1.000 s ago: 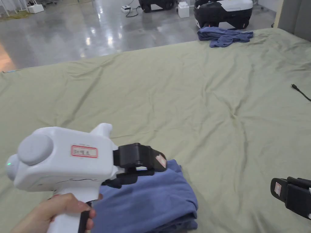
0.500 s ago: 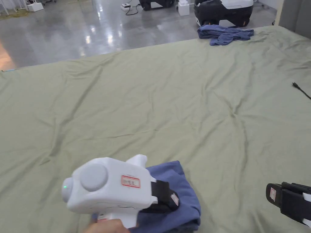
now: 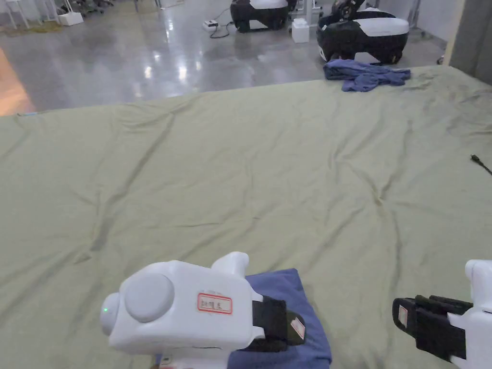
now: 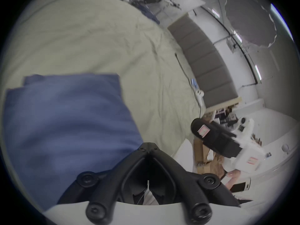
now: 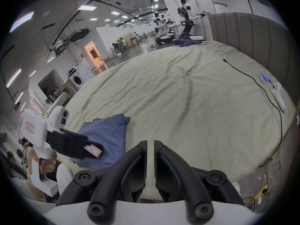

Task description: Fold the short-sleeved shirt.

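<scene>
The blue short-sleeved shirt [image 3: 294, 300] lies folded into a compact rectangle near the front edge of the green-sheeted bed [image 3: 269, 182]. My left gripper [image 3: 294, 331] hovers just over the shirt's right part, jaws together and holding nothing. In the left gripper view the folded shirt [image 4: 65, 123] spreads to the left of the closed tips of my left gripper [image 4: 148, 148]. My right gripper [image 3: 401, 312] hangs over bare sheet to the right of the shirt. In the right gripper view my right gripper [image 5: 150, 143] has its jaws a sliver apart with nothing between them, and the shirt [image 5: 107, 134] lies to its left.
A second blue garment [image 3: 365, 77] lies crumpled at the bed's far edge. A black cable [image 3: 480, 163] and a white controller [image 5: 278, 98] lie along the right side by the grey headboard [image 5: 259, 41]. Robot bases [image 3: 365, 38] stand on the floor beyond.
My left gripper came down from a raised position and moved right, over the folded shirt. The right gripper shifted a little left. The head camera tilted, so the whole scene sits lower.
</scene>
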